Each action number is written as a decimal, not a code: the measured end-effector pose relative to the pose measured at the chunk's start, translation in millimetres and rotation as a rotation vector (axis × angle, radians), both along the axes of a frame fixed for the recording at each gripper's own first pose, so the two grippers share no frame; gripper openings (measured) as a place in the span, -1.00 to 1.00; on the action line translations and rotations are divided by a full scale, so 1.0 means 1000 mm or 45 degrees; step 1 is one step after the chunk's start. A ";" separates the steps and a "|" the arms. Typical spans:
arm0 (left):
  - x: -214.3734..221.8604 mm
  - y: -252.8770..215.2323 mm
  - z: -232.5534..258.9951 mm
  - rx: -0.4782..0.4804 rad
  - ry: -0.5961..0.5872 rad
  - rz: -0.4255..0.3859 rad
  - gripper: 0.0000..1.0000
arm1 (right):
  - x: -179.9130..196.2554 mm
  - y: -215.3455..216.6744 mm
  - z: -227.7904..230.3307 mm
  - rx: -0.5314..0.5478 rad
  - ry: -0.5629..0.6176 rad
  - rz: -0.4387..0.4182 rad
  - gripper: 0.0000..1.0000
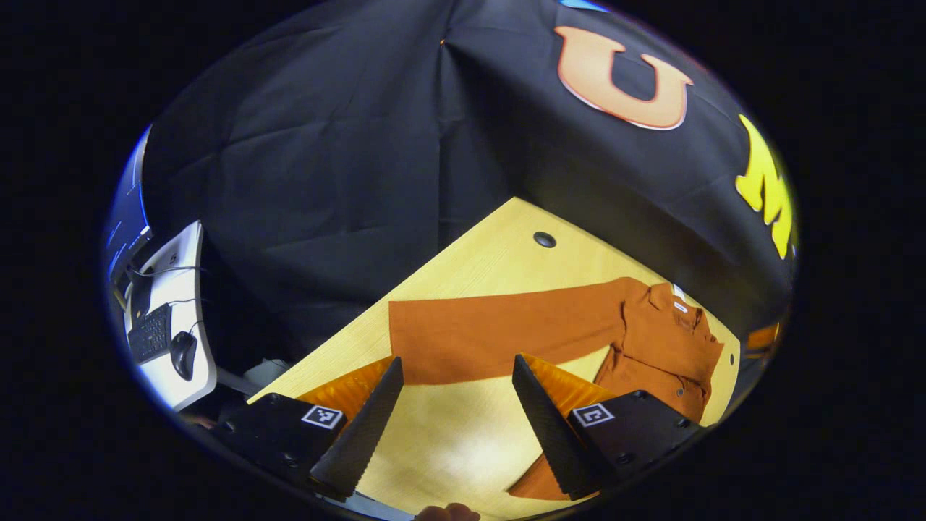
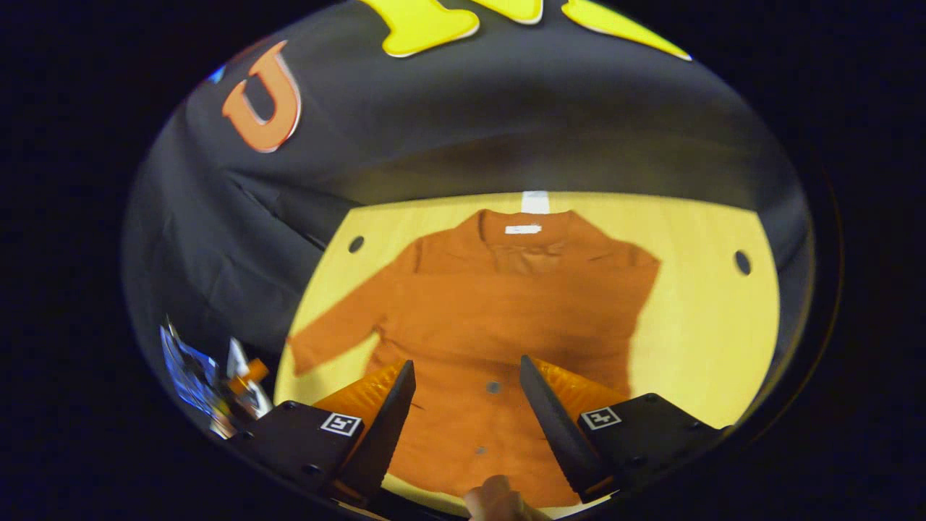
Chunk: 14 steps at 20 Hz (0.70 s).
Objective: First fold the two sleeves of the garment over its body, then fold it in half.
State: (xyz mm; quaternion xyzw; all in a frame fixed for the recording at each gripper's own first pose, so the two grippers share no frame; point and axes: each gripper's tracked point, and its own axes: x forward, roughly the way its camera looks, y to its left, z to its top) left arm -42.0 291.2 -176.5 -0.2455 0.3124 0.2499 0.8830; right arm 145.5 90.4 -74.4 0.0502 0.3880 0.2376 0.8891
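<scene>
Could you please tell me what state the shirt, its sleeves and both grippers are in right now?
Shirt: flat on the table, unfolded in half.
Left sleeve: stretched out sideways.
Right sleeve: appears folded over the body.
Left gripper: open, empty.
Right gripper: open, empty.

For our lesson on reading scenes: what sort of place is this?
Probably a recording booth, not a home: a black cloth wall backs a pale wooden table holding a rust-orange long-sleeved shirt, with a white computer desk alongside.

One shirt, two tools
</scene>
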 end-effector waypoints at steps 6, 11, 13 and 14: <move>0.031 0.042 -0.059 -0.223 0.219 0.034 0.96 | -0.120 -0.139 -0.090 -0.285 -0.012 -0.107 0.87; 0.038 0.070 -0.083 -0.257 0.417 0.046 0.97 | -0.205 -0.181 -0.163 -0.255 0.156 -0.280 0.88; 0.038 0.069 -0.096 -0.281 0.474 0.009 0.97 | -0.219 -0.188 -0.169 -0.212 0.184 -0.367 0.88; 0.038 0.068 -0.100 -0.296 0.503 0.007 0.97 | -0.224 -0.189 -0.169 -0.190 0.187 -0.397 0.89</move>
